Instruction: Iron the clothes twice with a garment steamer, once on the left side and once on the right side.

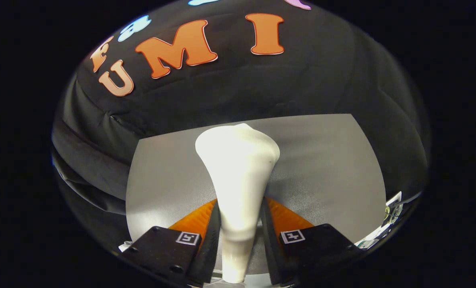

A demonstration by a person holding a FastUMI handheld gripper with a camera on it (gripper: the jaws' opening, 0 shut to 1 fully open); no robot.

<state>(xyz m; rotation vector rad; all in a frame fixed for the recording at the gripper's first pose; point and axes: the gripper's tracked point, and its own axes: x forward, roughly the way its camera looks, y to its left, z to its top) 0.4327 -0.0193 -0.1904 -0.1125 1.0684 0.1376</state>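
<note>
Fingers [240, 236] at the bottom centre of the frame are clamped on the slim handle of the white garment steamer [238, 172], whose wide head rises to mid-frame. Beyond lies a bare grey desk [326, 160]. With no clothes in sight, I judge both passes remain undone.

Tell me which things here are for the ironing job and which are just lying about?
For the job:
- garment steamer, white, gripped between both fingers
- gripper, shut on the steamer's handle
- grey surface beyond the fingers, under the steamer's head; cannot tell if it is the clothes

Just lying about:
- small white bits beside the grey surface's corner, too small to identify
</note>
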